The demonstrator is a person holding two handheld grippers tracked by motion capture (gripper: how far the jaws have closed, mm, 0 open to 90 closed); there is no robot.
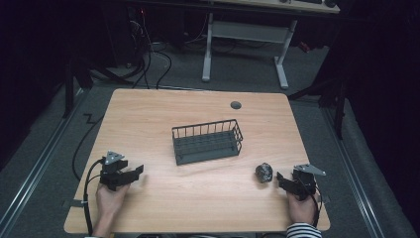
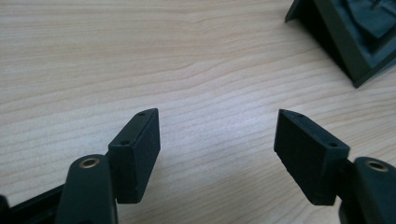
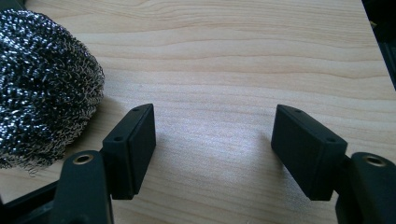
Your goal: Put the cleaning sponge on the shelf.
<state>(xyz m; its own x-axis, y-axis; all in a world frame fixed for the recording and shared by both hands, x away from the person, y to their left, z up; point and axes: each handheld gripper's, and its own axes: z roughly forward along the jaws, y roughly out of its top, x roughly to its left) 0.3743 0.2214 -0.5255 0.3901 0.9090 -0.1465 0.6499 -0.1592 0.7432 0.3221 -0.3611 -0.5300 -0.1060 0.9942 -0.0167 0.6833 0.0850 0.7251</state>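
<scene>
At the bottom of the high view two hands come in over the near edge of the wooden table (image 1: pixel 198 208), each with a gripper. The left gripper (image 1: pixel 133 173) sits at the lower left of the frame, its jaws spread apart with nothing but bare wood between them, as the left gripper view confirms. The right gripper (image 1: pixel 281 179) sits at the lower right, likewise spread and empty. Just beside it, toward the frame's centre, lies a steel wool scourer (image 1: pixel 264 172); in the right gripper view the scourer (image 3: pixel 44 88) fills the upper left, outside the left-hand jaw and close to it, not between the pads. Farther up, at the middle of the table, stands a dark wire basket (image 1: pixel 208 141), well apart from both grippers; its corner shows at the upper right of the left gripper view. Beyond it, near the far edge, is a small round grommet (image 1: pixel 236 105).
</scene>
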